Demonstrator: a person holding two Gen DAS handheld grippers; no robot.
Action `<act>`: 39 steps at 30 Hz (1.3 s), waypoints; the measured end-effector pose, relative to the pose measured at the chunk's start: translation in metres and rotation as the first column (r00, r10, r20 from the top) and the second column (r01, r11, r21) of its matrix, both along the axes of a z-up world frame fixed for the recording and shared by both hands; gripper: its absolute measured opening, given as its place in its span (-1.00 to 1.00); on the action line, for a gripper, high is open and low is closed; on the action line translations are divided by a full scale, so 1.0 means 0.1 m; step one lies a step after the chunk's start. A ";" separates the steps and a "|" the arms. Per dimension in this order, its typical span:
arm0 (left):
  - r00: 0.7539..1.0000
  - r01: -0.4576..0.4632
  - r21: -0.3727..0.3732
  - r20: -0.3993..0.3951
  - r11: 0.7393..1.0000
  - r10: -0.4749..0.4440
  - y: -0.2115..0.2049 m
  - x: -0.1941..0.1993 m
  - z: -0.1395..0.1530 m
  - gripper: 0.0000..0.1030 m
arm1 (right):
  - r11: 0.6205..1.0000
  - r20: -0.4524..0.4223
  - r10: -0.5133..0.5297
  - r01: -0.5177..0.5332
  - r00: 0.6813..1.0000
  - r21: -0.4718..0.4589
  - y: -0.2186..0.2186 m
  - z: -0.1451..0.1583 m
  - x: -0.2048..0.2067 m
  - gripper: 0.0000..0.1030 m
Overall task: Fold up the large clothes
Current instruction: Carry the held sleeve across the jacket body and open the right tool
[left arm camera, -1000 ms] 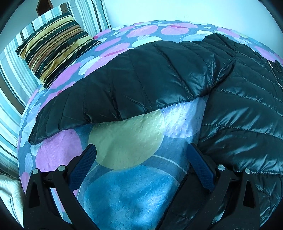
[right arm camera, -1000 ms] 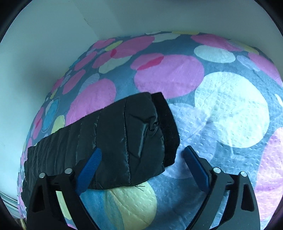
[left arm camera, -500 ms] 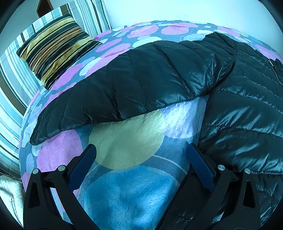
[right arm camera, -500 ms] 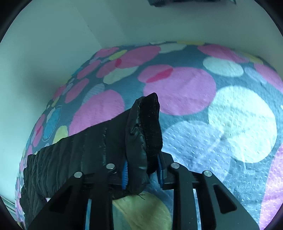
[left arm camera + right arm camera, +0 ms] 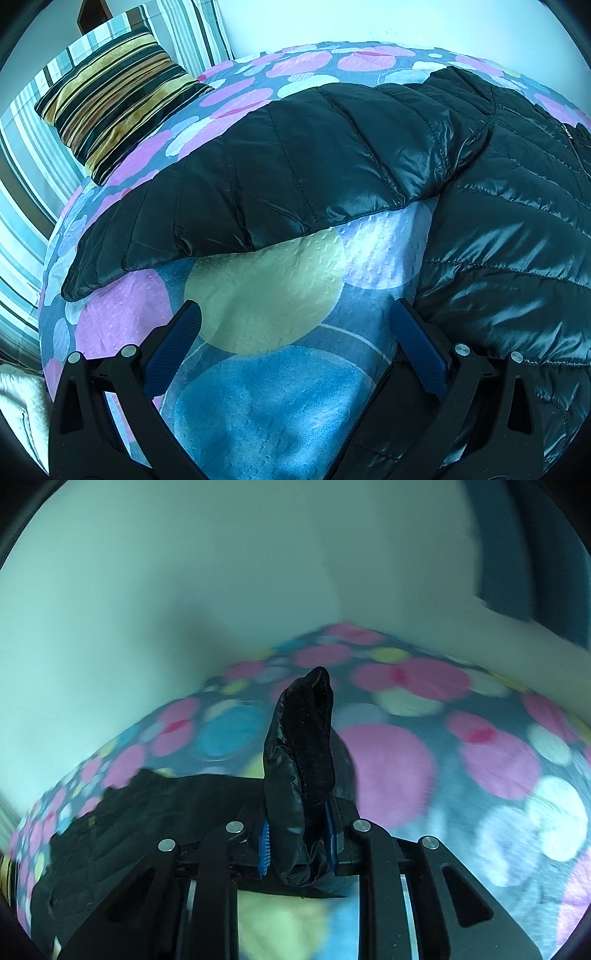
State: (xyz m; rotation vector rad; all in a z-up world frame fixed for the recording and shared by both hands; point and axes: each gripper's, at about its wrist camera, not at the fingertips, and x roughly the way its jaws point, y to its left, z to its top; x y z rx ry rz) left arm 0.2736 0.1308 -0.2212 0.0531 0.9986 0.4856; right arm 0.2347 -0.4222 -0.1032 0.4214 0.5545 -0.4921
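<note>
The black puffy jacket (image 5: 369,155) is spread on the bed (image 5: 266,398). Its sleeve cuff (image 5: 308,753) is pinched between the pads of the right hand-held gripper (image 5: 300,843) and held up off the bed, likely so the sleeve can be folded over. The left hand-held gripper (image 5: 295,347) is spread wide, with nothing in it, beside the jacket's side. The right view is blurred, and the rest of that sleeve is hard to make out.

One black quilted jacket (image 5: 369,155), one striped cushion (image 5: 114,99) near the bedspread's (image 5: 266,280) far left corner, and two grippers.
</note>
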 end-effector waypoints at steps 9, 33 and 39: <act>1.000 -0.004 -0.009 0.003 1.000 0.004 0.00 0.00 -0.03 0.96 | 0.957 -0.012 0.289 -0.290 0.957 -0.035 1.30 0.05 0.81 -0.57; 1.000 -0.008 -0.016 0.004 1.000 0.008 0.00 0.00 -0.05 0.96 | 0.672 -0.304 0.698 -0.740 0.648 -0.033 3.73 -0.80 1.56 -0.57; 1.000 -0.008 -0.015 0.004 1.000 0.008 -0.01 0.00 -0.05 0.96 | 0.649 -0.360 0.698 -0.759 0.619 -0.047 3.87 -0.93 1.56 -0.57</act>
